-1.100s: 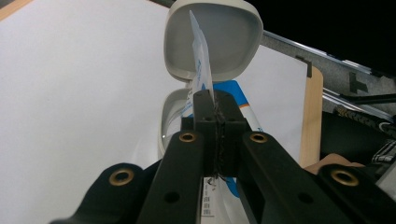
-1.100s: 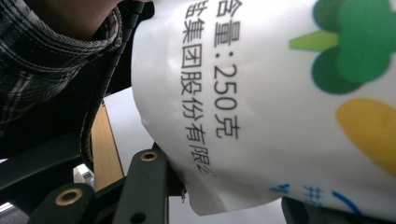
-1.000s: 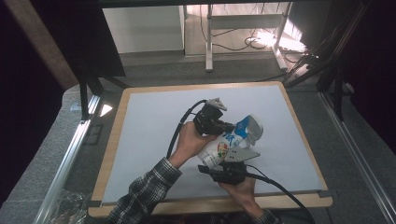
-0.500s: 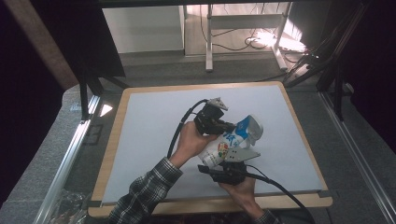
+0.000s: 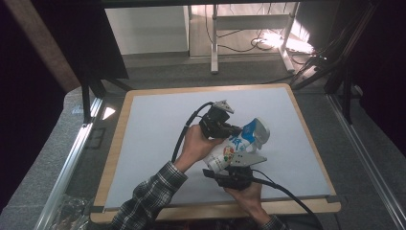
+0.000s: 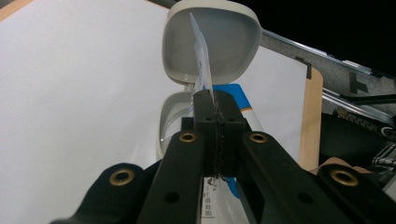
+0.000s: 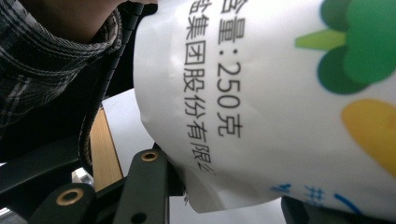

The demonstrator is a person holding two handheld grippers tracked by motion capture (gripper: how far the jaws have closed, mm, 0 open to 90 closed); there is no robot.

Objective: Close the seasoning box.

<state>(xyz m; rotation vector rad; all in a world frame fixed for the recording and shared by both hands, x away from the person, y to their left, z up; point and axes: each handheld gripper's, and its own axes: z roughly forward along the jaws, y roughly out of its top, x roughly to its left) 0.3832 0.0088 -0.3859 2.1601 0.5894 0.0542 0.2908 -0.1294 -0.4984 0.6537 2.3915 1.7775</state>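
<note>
pouch wht/blue/green/yellow | sleeve plaid | table wht

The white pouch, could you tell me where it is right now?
In the high view the white pouch is held above the table's near-right part, between the left gripper and right gripper.

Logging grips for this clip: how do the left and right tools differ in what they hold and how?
The left tool is shut on a thin foil seal below the open lid; the right tool spans the pouch body much wider. Left sits near the top, right near the base. Both grip the same pouch above the table.
</note>
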